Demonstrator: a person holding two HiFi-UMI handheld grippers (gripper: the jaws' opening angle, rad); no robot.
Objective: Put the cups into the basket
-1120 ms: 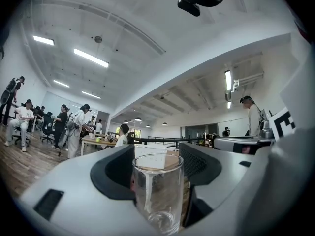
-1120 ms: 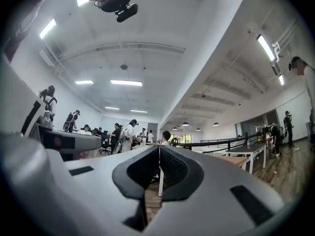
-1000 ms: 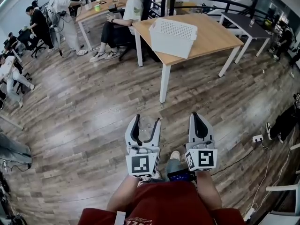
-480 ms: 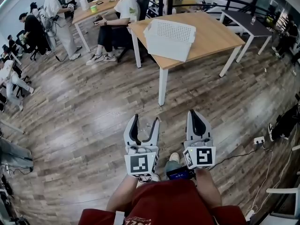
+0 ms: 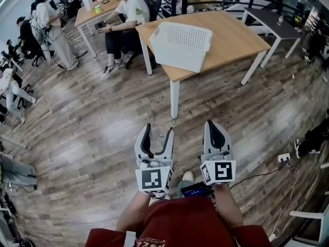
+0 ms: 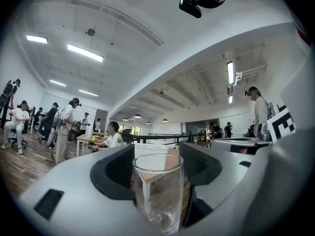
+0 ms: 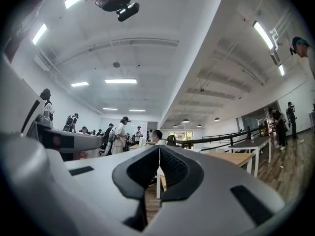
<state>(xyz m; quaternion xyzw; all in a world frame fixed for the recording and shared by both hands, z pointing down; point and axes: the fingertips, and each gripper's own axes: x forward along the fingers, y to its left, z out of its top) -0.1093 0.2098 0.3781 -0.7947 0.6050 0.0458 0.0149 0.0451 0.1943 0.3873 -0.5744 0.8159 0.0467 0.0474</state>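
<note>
A clear glass cup (image 6: 157, 191) stands upright between the jaws of my left gripper (image 5: 156, 138), which is shut on it; the same cup (image 5: 157, 140) shows faintly in the head view. My right gripper (image 5: 215, 134) is beside it, shut with nothing in it, its pads meeting in the right gripper view (image 7: 158, 168). Both are held low over the wooden floor, well short of the table. The white perforated basket (image 5: 181, 45) sits on the near left corner of the wooden table (image 5: 231, 40) ahead; the basket (image 6: 150, 149) also shows beyond the cup.
A person sits at the table's far left side (image 5: 123, 14). More people and desks fill the upper left (image 5: 46, 24). A dark table (image 5: 270, 22) stands at the right. Cables and a power strip (image 5: 284, 157) lie on the floor to the right.
The table and basket have come slightly closer and shifted left in the head view. Both grippers keep their poses, the cup still held.
</note>
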